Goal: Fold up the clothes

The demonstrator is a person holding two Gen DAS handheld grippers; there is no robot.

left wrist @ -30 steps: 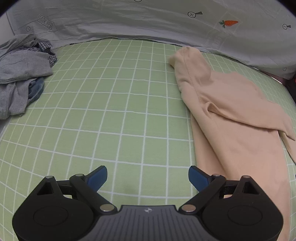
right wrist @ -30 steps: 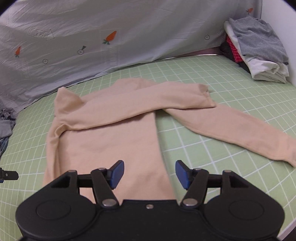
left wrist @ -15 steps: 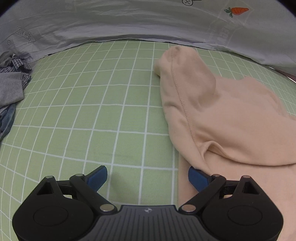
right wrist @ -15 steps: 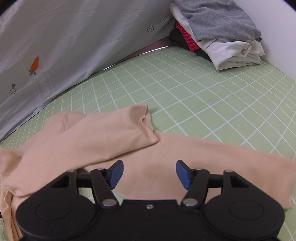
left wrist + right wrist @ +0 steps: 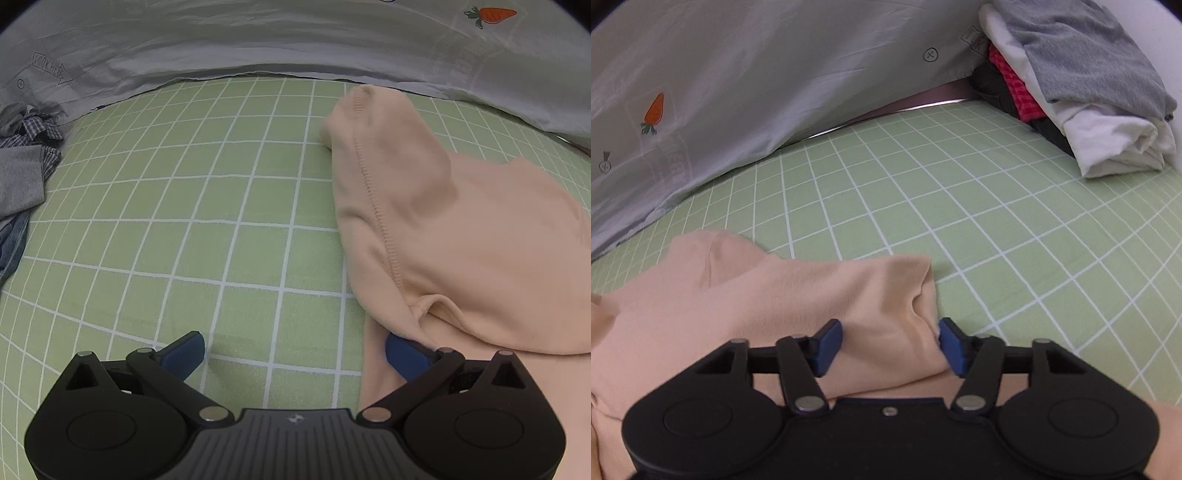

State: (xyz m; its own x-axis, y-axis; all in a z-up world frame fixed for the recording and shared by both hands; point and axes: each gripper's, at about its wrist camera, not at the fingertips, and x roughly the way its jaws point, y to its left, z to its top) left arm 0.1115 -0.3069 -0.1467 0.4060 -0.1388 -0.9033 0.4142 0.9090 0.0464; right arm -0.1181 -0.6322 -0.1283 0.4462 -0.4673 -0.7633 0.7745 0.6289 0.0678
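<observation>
A peach sweater (image 5: pixel 461 236) lies on the green checked sheet (image 5: pixel 221 229), one sleeve folded across its body. My left gripper (image 5: pixel 293 349) hangs low at the sweater's left edge with its jaws opening wide. Its right fingertip (image 5: pixel 400 352) sits at the fold by the armpit, and the left fingertip is over bare sheet. In the right wrist view, my right gripper (image 5: pixel 890 341) straddles the folded sleeve's cuff (image 5: pixel 886 295). Its jaws are closing with the cuff between them, and the cloth puckers a little there.
A grey printed cover (image 5: pixel 295 40) runs along the far side of the sheet. An unfolded heap of grey and checked clothes (image 5: pixel 22 170) lies at the left. A stack of folded clothes (image 5: pixel 1082 85) sits at the far right corner.
Both grippers moved lower and closer to the sweater. The left one slid right to the sweater's edge. The right one swung right from the sweater's body to the sleeve cuff, and its jaws narrowed slightly.
</observation>
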